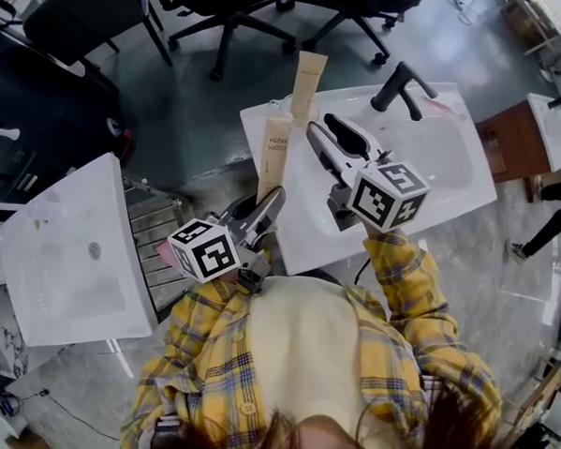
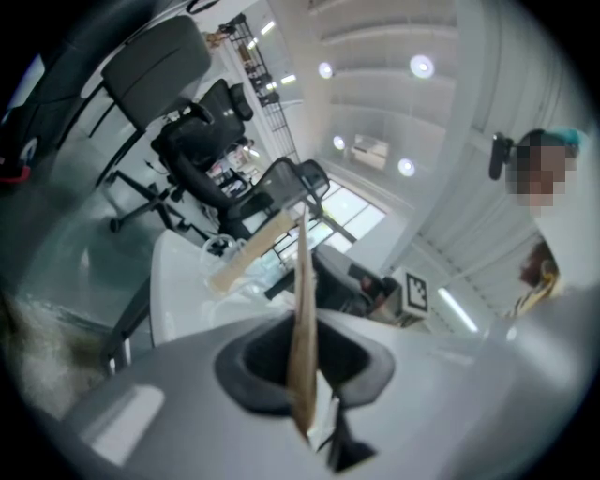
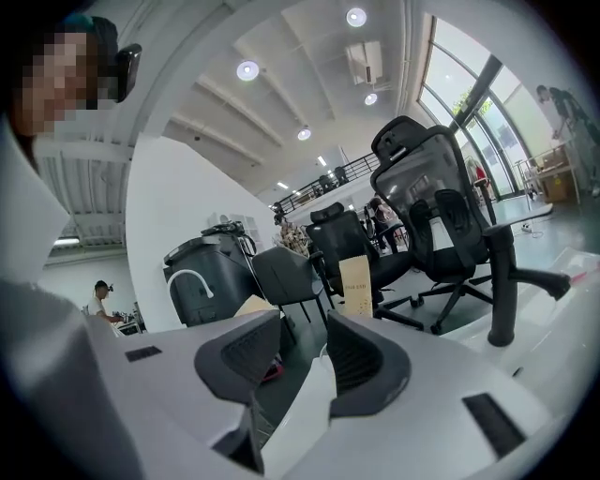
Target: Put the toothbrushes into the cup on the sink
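Observation:
My left gripper is shut on a flat tan toothbrush box, which stands up from its jaws at the sink's left edge. In the left gripper view that box shows edge-on between the pads. A second tan toothbrush box leans in a clear cup at the sink's far left corner. My right gripper hovers over the sink just right of that box, open and holding nothing. The right gripper view shows its gap bare, with the cup's box beyond.
A black faucet rises at the sink's far edge. Another white basin lies to the left, beside a metal rack. Black office chairs stand behind on the grey floor. A person's leg shows at the right edge.

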`<state>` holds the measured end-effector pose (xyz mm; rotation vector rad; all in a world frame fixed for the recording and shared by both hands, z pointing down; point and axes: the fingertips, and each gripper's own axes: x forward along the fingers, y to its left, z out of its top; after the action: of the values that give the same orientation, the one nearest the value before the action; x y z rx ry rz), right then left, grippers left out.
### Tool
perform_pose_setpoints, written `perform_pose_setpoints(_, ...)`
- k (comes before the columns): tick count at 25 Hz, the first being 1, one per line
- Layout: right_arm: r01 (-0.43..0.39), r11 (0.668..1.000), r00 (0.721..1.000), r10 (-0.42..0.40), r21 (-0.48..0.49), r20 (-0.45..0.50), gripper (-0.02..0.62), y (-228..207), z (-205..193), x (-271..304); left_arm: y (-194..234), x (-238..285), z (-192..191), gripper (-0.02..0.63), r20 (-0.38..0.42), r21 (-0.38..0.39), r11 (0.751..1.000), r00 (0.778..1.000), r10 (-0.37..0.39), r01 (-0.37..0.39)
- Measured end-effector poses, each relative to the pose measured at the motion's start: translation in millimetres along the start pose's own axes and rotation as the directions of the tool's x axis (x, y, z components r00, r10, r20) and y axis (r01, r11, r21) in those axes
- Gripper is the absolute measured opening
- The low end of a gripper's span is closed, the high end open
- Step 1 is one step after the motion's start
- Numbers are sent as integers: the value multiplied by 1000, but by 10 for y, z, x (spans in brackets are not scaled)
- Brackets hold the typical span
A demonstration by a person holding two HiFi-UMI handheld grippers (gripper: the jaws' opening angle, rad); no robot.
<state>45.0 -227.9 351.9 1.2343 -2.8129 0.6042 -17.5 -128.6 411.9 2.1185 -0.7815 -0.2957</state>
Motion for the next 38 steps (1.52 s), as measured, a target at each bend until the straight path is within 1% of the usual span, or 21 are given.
perform_pose_setpoints(7, -38, 998, 999, 39, 56, -6, 123, 168, -73, -117, -52, 82, 19, 31, -20, 24, 999, 999, -38, 38)
perform_pose_setpoints(10, -73, 991, 997, 73, 115, 5, 123, 237, -73, -165, -113, 114, 19, 29, -30, 36, 997, 997, -70, 71)
perform_pose_setpoints(12, -107, 981, 994, 105, 163, 20, 123, 300, -53, -195, -158, 123, 8, 31, -37, 39, 994, 994, -101, 103)
perform_pose_setpoints(15, -148, 967, 989, 146, 207, 25, 123, 387, -45, -222, -217, 130, -12, 29, -46, 36, 989, 989, -142, 144)
perform_pose_setpoints(21, -185, 941, 981, 192, 284, 4, 123, 480, -162, -250, -333, 139, -30, 31, -53, 37, 977, 976, -210, 212)
perform_pose_setpoints(27, -245, 912, 967, 253, 329, 19, 121, 542, -169, -325, -449, 152, -84, 31, -78, 20, 960, 958, -276, 278)
perform_pose_setpoints(29, -285, 896, 956, 291, 339, 33, 83, 562, -137, -362, -489, 161, -102, 31, -83, 8, 955, 952, -296, 298)
perform_pose_setpoints(30, -303, 887, 950, 309, 348, 41, 74, 572, -121, -380, -507, 163, -106, 31, -83, 2, 952, 949, -305, 306)
perform_pose_setpoints(32, -326, 870, 943, 329, 369, 57, 54, 582, -100, -403, -524, 165, -107, 31, -79, 2, 950, 947, -311, 312)
perform_pose_setpoints(34, -331, 862, 941, 333, 384, 63, 46, 589, -96, -408, -508, 170, -103, 34, -75, 29, 955, 954, -292, 295)
perform_pose_setpoints(36, -333, 861, 940, 335, 384, 63, 42, 602, -89, -408, -477, 175, -95, 45, -69, 69, 962, 963, -260, 265)
perform_pose_setpoints(38, -334, 867, 940, 337, 369, 61, 37, 615, -64, -406, -447, 179, -81, 74, -65, 111, 967, 972, -225, 231)
